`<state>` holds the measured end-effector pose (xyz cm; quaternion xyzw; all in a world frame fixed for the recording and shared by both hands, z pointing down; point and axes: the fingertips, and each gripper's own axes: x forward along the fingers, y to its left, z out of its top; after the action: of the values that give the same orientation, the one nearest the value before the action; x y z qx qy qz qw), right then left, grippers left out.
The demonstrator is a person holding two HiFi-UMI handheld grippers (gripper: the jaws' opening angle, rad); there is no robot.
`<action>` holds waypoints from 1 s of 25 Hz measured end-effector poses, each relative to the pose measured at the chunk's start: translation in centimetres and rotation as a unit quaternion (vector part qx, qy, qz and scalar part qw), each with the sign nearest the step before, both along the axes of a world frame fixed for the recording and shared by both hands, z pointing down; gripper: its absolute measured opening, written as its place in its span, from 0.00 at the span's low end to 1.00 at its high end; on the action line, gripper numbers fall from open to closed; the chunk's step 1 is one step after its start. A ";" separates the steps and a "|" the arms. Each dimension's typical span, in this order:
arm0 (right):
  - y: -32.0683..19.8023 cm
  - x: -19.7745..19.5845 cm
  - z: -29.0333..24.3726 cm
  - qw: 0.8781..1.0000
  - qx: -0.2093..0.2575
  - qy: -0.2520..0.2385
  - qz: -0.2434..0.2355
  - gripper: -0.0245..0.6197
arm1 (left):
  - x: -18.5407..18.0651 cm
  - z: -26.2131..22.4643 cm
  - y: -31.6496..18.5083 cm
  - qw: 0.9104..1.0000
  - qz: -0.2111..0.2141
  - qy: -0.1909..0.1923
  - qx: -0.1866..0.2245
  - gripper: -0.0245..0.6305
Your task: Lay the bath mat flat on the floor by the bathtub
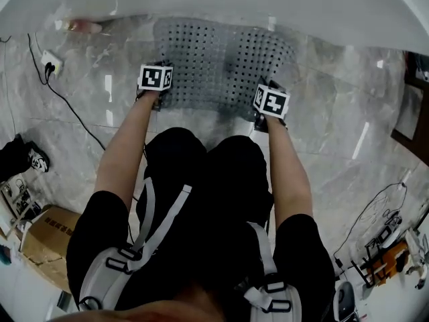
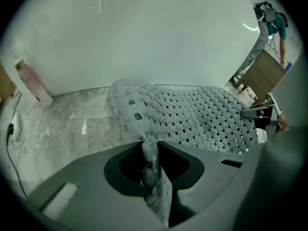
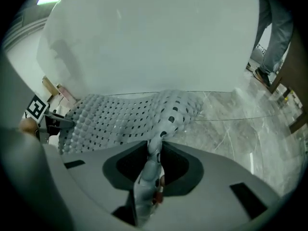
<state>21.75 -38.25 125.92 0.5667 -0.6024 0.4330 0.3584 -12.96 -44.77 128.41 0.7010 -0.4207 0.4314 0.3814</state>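
Your left gripper [image 2: 150, 150] and right gripper [image 3: 154, 150] have their jaws clenched on the bath mat's [image 1: 221, 62] near edge (far edge by the bathtub [image 1: 268, 5], top); bare floor [image 1: 335, 113] lies either side.

Pink bottle [image 2: 32, 83] upright at far left. White power strip [image 1: 49, 62] close by, black cable [image 1: 74, 109] trailing away from it. Cardboard box [image 1: 52, 237] down at lower left. Over on the right, a bystander [image 2: 270, 28] bending beside a wooden cabinet [image 2: 264, 73].
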 end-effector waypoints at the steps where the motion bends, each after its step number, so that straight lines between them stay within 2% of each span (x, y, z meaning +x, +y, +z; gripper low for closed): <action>1: 0.0 0.1 0.0 1.000 -0.004 0.008 -0.009 0.17 | -0.1 0.5 -0.1 1.000 -0.005 -0.003 -0.004 0.16; 3: 0.1 0.6 0.2 0.999 -0.014 0.027 -0.026 0.22 | -0.8 1.0 -0.2 1.000 -0.014 -0.019 -0.005 0.22; 5: 0.3 1.3 0.0 0.999 -0.019 0.042 -0.027 0.28 | -1.9 0.6 -0.5 0.999 -0.018 -0.047 0.014 0.29; 7: -0.1 2.0 -1.2 0.999 -0.001 0.050 -0.007 0.33 | -2.8 -1.3 -1.1 0.997 -0.017 -0.069 0.041 0.31; 9: -0.2 2.7 -3.6 0.998 0.011 0.055 0.019 0.33 | -3.1 -4.3 -1.0 0.995 -0.013 -0.077 0.056 0.30; 11: 0.3 2.9 -7.3 0.998 0.017 0.050 0.037 0.31 | -2.5 -9.0 -0.5 0.995 -0.014 -0.067 0.072 0.08; 12: 0.3 2.7 -10.0 0.998 0.029 0.047 0.036 0.16 | -1.9 -12.1 -0.3 0.995 -0.015 -0.055 0.085 0.04; 13: 0.1 2.1 -13.0 0.998 0.044 0.040 0.029 0.05 | -1.1 -15.6 -0.1 0.994 -0.016 -0.039 0.098 0.04; 18: -2.4 -1.5 -31.6 0.992 0.127 -0.018 0.003 0.05 | 2.8 -35.7 0.3 0.986 -0.029 0.024 0.162 0.04; 21: -5.6 -3.4 -45.3 0.977 0.211 -0.027 -0.007 0.05 | 4.1 -49.2 -1.9 0.973 -0.042 0.051 0.223 0.04; 25: -3.1 -4.5 -64.8 0.959 0.282 -0.028 -0.025 0.05 | 6.0 -68.3 0.5 0.955 -0.053 0.090 0.276 0.04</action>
<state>17.21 -41.35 61.11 0.6173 -0.7238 0.2519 0.1777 -7.00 -44.27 60.08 0.7917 -0.5240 0.2123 0.2314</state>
